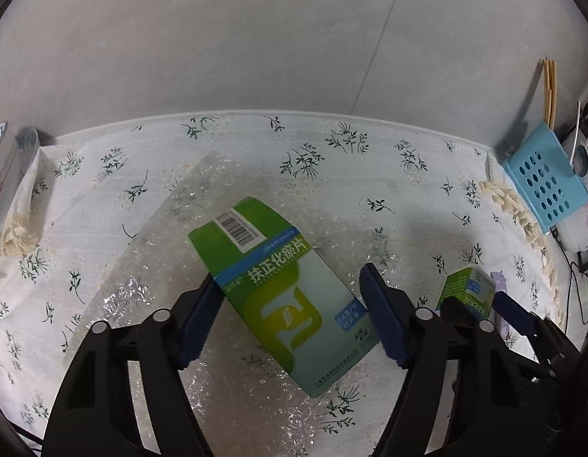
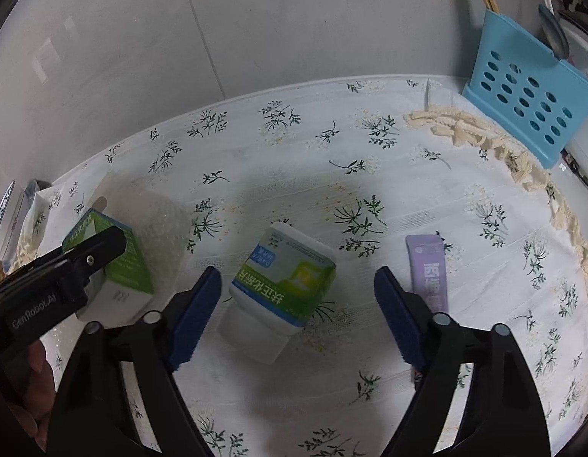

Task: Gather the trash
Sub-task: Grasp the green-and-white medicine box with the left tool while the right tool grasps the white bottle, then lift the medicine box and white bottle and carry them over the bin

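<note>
Left gripper (image 1: 290, 312), fingers spread, straddles a green medicine box (image 1: 278, 285) lying on bubble wrap (image 1: 149, 266); contact appears unclear. Right gripper (image 2: 297, 316), also spread, flanks a white medicine bottle (image 2: 282, 289) on the floral tablecloth (image 2: 370, 152), beside a purple tube (image 2: 429, 270).

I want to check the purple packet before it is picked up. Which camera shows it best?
The right wrist view shows the purple packet best: it lies flat on the tablecloth, just beyond the right gripper. In the left wrist view, only a purple sliver shows behind the right gripper's finger.
</note>
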A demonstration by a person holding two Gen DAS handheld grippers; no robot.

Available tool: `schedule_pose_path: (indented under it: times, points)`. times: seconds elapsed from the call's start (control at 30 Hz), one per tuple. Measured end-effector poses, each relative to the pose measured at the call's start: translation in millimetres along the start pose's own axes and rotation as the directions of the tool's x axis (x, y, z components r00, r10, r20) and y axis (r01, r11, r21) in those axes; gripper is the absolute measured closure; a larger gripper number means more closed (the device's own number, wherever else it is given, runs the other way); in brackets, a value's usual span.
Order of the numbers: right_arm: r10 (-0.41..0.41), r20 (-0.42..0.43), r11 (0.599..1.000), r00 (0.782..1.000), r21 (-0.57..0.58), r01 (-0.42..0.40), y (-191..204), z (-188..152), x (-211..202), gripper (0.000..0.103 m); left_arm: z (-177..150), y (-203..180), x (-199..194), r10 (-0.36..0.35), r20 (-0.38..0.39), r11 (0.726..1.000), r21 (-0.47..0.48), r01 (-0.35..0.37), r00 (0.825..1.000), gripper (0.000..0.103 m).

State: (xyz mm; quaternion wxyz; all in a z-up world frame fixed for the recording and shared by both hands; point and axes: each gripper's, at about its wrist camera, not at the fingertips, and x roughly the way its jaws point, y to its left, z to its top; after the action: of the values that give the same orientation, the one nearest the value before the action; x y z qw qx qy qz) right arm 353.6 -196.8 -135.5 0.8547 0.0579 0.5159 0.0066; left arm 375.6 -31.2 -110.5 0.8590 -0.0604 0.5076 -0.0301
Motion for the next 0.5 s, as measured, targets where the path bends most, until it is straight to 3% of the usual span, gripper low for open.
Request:
schedule_pose_path:
  times: [0.03, 0.13, 0.5]
  points:
    - [0.0, -0.013, 1.0, 1.0, 0.008, 0.0, 0.3, 0.1, 2.6, 0.042, -0.4, -0.5, -0.4, 0.004, 0.002, 1.0, 0.007, -0.004, 1.0, 0.036]
    - [0.024, -0.017, 0.999, 1.0, 0.031, -0.023, 0.6, 0.4, 3.3, 0.054, -1.5, 0.0, -1.7, 0.005, 0.007, 1.0, 0.009, -0.005, 1.0, 0.04]
    - [0.024, 0.007, 1.0, 1.0, 0.015, -0.024, -4.6, -0.1, -7.2, 0.058, -3.8, 1.7, -5.5, 0.041, -0.012, 0.999, -0.01, -0.041, 0.999, 0.043]
